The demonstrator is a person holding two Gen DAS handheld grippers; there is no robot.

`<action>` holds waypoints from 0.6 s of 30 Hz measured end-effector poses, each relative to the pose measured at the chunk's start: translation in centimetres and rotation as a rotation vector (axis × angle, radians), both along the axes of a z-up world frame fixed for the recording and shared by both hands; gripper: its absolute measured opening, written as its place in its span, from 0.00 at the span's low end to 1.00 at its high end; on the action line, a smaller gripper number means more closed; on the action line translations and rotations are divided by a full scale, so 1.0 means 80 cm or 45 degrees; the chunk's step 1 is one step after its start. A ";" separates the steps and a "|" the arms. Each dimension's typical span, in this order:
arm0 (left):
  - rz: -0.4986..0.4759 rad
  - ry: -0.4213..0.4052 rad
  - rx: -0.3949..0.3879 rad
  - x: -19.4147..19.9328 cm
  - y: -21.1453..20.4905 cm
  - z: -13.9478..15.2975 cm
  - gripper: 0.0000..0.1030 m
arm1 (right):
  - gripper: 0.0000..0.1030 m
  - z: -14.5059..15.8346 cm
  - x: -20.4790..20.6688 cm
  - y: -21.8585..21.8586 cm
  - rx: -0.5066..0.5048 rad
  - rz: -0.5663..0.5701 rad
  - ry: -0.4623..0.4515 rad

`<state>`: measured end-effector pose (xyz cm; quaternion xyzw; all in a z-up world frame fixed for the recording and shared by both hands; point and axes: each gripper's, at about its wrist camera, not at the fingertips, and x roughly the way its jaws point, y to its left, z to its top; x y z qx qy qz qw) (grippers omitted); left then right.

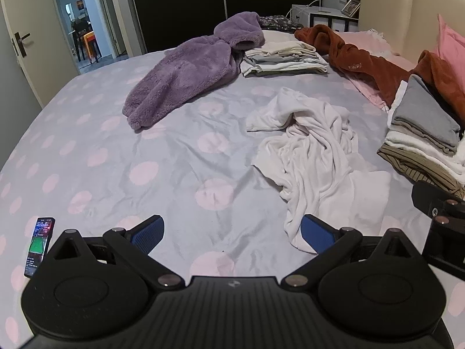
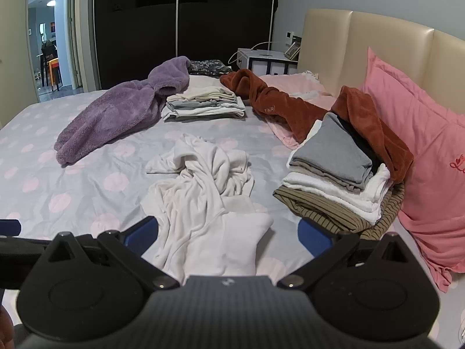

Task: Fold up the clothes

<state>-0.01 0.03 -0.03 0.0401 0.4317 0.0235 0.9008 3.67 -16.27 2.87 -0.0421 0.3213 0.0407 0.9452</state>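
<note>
I see a dotted grey bedsheet (image 2: 58, 157), crumpled white garment (image 2: 203, 192) at 12 o'clock, open doorway (image 2: 49, 43) at 10. Left gripper (image 1: 232, 234) and right gripper (image 2: 229, 234) spread wide, holding nothing.

A: What is at the head of the bed?
B: A cream padded headboard (image 2: 363, 46), and a pink pillow (image 2: 418, 157) leans on it.
A: And on the spotted sheet (image 1: 116, 157)?
B: A phone (image 1: 39, 245) lies there with its screen lit. Behind, a door (image 1: 26, 43) stands open to a bright corridor.
</note>
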 end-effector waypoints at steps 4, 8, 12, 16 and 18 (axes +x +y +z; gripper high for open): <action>-0.002 0.001 0.000 -0.001 0.001 -0.002 1.00 | 1.00 0.000 -0.001 0.002 -0.005 0.000 0.009; -0.003 0.002 0.001 -0.001 0.003 -0.004 1.00 | 1.00 0.002 -0.003 0.003 -0.003 0.002 0.011; -0.005 0.004 0.001 -0.002 0.004 -0.005 1.00 | 1.00 0.001 0.000 0.001 0.003 0.004 0.011; -0.006 0.005 0.001 -0.002 0.006 -0.007 1.00 | 1.00 0.000 -0.001 0.002 0.002 0.001 0.010; -0.007 0.005 0.001 -0.003 0.007 -0.008 1.00 | 1.00 0.001 -0.002 0.003 0.001 0.002 0.009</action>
